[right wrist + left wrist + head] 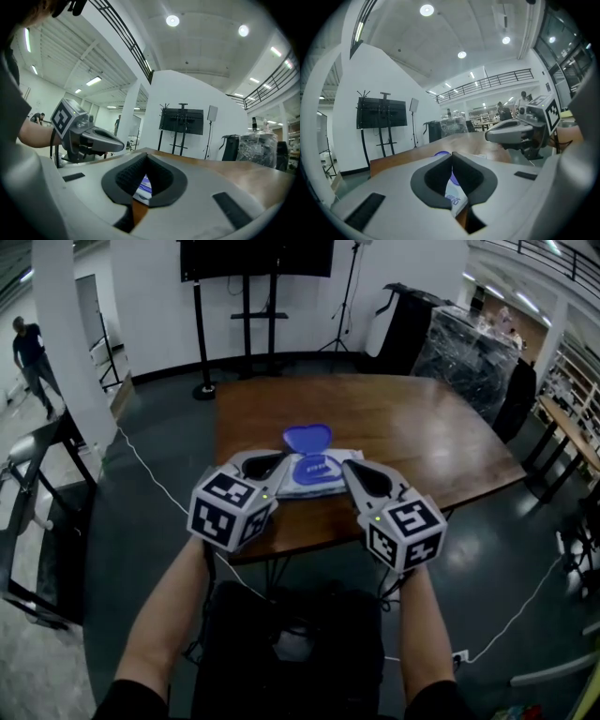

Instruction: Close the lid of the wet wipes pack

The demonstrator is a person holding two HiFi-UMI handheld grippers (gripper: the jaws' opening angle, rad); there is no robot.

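1. Wet wipes pack point(319, 474) lies flat on the brown wood worktop point(422, 437), near its front edge, btw the two tools.
2. The pack's blue lid point(307, 438) is flipped open and stands up at the far side of the pack. Not shut yet.
3. L tool point(279, 461): jaws closed, pads meeting at the tips, nothing gripped. In its own view the pack shows only as a white/blue sliver thru the gap below the tips, so it lies beyond the jaws, not in them.
4. R tool point(349, 469): jaws also together and empty. A bit of the pack shows thru the gap under its tips too.
5. Both tools point fwd, about level, w/ tips angled in toward each other. L tip is just beside the pack's left end, R tip just beside its right end. Can't tell if either touches the pack.
6. Each tool has its marker cube at the rear, w/ bare forearms behind.
7. Bkgd: black TV on stand point(255, 259) by the white wall beyond the worktop. A plastic-wrapped stack point(464, 352) sits far right. A person point(33, 352) is on the floor far left, well apart from the worktop.
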